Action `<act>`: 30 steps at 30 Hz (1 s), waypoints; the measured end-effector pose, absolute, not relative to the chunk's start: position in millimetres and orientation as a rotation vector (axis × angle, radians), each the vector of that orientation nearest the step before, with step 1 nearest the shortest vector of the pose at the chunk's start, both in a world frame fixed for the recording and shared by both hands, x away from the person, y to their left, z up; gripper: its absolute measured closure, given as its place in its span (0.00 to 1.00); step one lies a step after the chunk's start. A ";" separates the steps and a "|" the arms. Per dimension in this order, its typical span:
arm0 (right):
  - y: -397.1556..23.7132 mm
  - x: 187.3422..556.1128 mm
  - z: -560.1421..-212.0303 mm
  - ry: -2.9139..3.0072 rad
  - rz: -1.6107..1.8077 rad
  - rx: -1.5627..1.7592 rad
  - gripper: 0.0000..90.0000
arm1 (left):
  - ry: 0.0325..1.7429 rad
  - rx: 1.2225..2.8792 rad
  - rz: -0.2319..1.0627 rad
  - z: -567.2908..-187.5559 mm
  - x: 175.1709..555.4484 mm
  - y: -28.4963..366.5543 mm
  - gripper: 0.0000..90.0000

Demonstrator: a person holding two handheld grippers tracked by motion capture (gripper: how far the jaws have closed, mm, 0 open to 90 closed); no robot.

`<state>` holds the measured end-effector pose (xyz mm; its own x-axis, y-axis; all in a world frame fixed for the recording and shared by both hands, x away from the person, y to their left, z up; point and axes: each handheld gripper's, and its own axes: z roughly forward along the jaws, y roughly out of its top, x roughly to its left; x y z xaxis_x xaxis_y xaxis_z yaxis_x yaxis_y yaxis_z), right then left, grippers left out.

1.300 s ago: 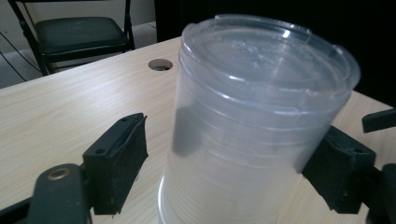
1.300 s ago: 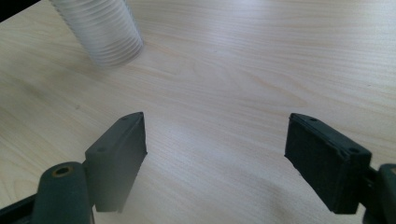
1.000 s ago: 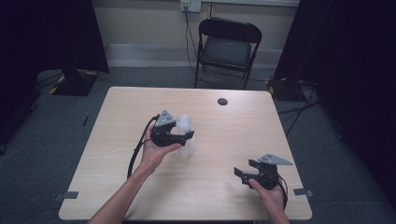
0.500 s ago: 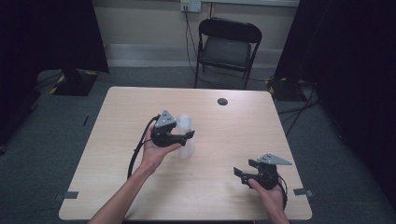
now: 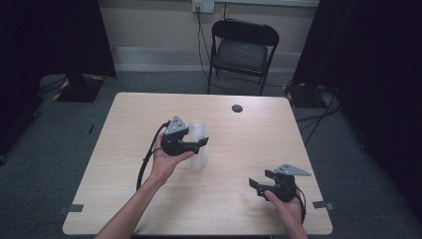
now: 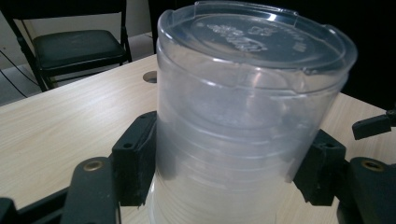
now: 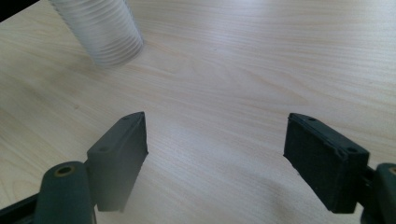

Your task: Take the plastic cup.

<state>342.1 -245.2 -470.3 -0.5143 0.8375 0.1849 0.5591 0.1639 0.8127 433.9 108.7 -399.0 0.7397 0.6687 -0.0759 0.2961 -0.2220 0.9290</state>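
Left tool (image 6: 224, 186) jaws just closed onto clear cup stack (image 6: 243, 121), mid-table, right tool (image 7: 215, 158) spread, near edge.

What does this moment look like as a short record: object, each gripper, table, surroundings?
object: clear plastic stack of lidded cups, standing upright on the table
left gripper: left gripper with its jaws on either side of the stack, pads touching its walls; jaws have just been closing
right gripper: right gripper open, nothing between its jaws, apart from the stack near the table's front right
table: light wooden table with a round dark cable hole near its far edge
surroundings: black folding chair behind the table
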 end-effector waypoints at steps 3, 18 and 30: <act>-245.1 341.9 -470.2 2.139 1.277 1.340 0.24 | 0.749 1.816 0.410 -395.8 433.9 109.5 0.37; -243.6 343.2 -470.5 2.138 1.283 1.323 0.23 | 0.732 1.793 0.415 -376.0 435.5 106.2 0.38; -243.7 343.1 -470.4 2.137 1.280 1.325 0.23 | 0.727 1.763 0.421 -368.2 432.9 107.0 0.38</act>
